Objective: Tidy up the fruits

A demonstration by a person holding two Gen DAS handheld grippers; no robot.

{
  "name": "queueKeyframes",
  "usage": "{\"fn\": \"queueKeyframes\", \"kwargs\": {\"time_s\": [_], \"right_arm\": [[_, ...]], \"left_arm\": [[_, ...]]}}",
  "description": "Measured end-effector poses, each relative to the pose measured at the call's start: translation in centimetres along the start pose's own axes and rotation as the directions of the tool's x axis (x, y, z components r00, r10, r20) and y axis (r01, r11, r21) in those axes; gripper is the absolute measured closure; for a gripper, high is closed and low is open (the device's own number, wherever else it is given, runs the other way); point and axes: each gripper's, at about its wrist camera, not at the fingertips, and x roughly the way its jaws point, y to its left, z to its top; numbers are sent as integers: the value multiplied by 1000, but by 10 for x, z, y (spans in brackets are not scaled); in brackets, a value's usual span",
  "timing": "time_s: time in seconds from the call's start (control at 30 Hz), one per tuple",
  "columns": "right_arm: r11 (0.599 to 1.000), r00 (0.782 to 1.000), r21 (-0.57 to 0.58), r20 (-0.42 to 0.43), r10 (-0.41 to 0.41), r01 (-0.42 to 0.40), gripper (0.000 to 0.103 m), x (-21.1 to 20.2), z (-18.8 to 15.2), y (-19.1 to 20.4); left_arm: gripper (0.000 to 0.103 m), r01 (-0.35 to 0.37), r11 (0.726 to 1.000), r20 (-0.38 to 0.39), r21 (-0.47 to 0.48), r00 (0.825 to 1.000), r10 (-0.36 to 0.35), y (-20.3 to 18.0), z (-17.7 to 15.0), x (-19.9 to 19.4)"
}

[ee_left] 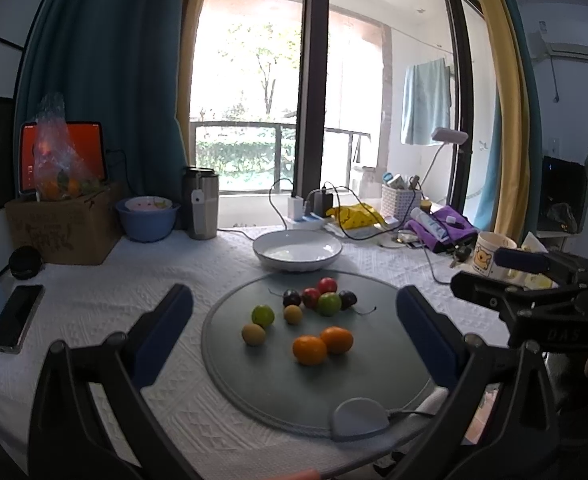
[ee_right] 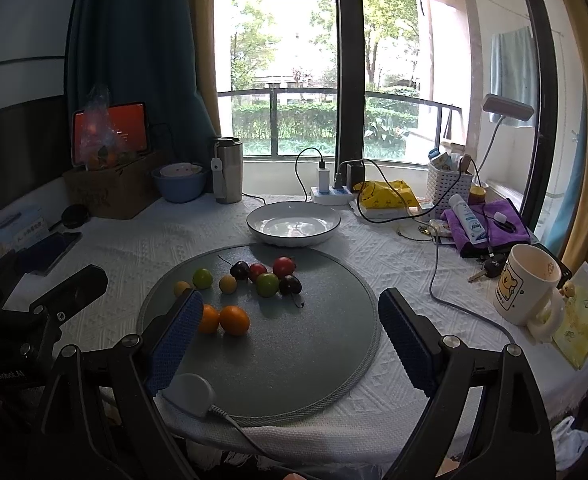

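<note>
Several small fruits lie on a round grey mat [ee_left: 285, 384] [ee_right: 294, 360]: two oranges [ee_left: 322, 345] [ee_right: 234, 320], green fruits [ee_left: 263, 315] [ee_right: 267, 284], red ones [ee_left: 327, 285] [ee_right: 283, 266], dark plums [ee_left: 292, 298] [ee_right: 289, 285] and small yellow ones [ee_left: 253, 334] [ee_right: 227, 283]. An empty white bowl [ee_left: 297, 249] [ee_right: 293, 224] stands just behind the mat. My left gripper [ee_left: 294, 316] is open and empty, above the mat's near side. My right gripper [ee_right: 289, 320] is open and empty, also over the mat; its left finger [ee_right: 177, 332] hides part of one orange.
A bear mug [ee_right: 528, 284] [ee_left: 490, 254], keys and a cable [ee_right: 438, 280] lie right of the mat. A phone [ee_left: 15, 322], cardboard box [ee_left: 63, 226], blue bowl [ee_left: 147, 218] and steel tumbler [ee_left: 201, 202] stand at left and back. A white puck [ee_right: 191, 394] sits on the mat's near edge.
</note>
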Motion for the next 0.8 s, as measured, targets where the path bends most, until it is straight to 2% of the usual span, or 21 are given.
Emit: {"fn": "queueKeyframes", "kwargs": {"time_s": [0.63, 0.8], "right_arm": [[1000, 1000, -1, -10, 1, -1, 12, 4, 0, 0], [1000, 999, -4, -35, 9, -10, 12, 13, -5, 4]], "left_arm": [[0, 14, 1000, -9, -25, 1000, -14, 9, 0, 6], [0, 12, 999, -32, -36, 999, -13, 12, -5, 13]]}}
